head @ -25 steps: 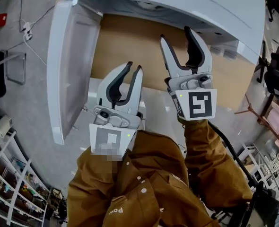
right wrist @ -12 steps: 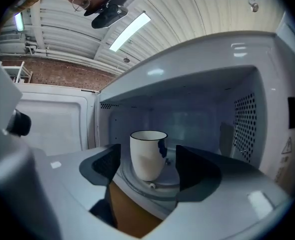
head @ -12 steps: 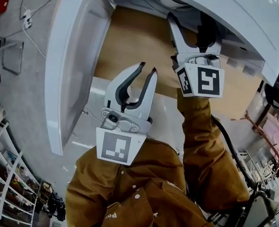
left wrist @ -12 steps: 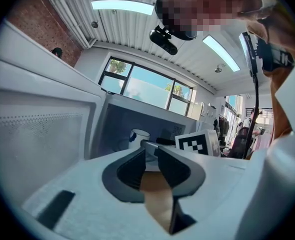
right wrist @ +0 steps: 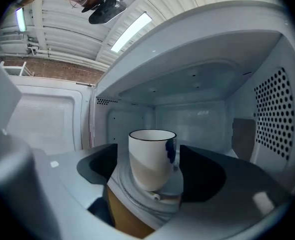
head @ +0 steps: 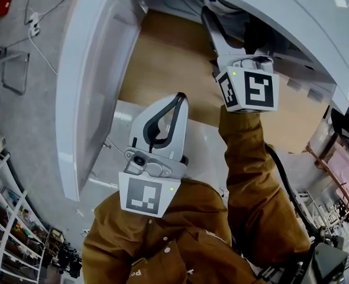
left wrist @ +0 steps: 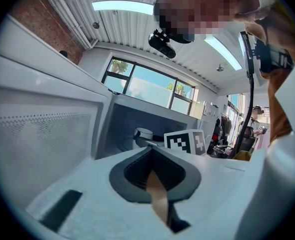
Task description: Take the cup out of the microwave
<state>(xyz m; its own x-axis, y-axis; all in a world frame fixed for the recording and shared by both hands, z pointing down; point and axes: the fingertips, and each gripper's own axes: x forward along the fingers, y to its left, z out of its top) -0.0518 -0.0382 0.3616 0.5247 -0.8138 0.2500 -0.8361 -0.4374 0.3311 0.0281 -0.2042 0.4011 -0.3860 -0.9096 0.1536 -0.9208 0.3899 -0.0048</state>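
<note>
1. The cup (right wrist: pixel 150 159) is smooth white ceramic, tapered, with a thin dark rim and a blue mark at its side. We see it upright on the round ribbed turntable (right wrist: pixel 132 196) inside the white microwave (right wrist: pixel 212 54).
2. The right gripper (head: pixel 230 28) has just been opening its jaws. They stand wide on either side of the cup and do not press it.
3. The left gripper (head: pixel 179 99) has its jaws together on nothing.
4. The right gripper's cube (head: pixel 251 89) bears black-and-white square markers.

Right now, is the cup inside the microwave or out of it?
Inside. The cup stands upright on the turntable, with the walls and ceiling of the microwave around it.
</note>
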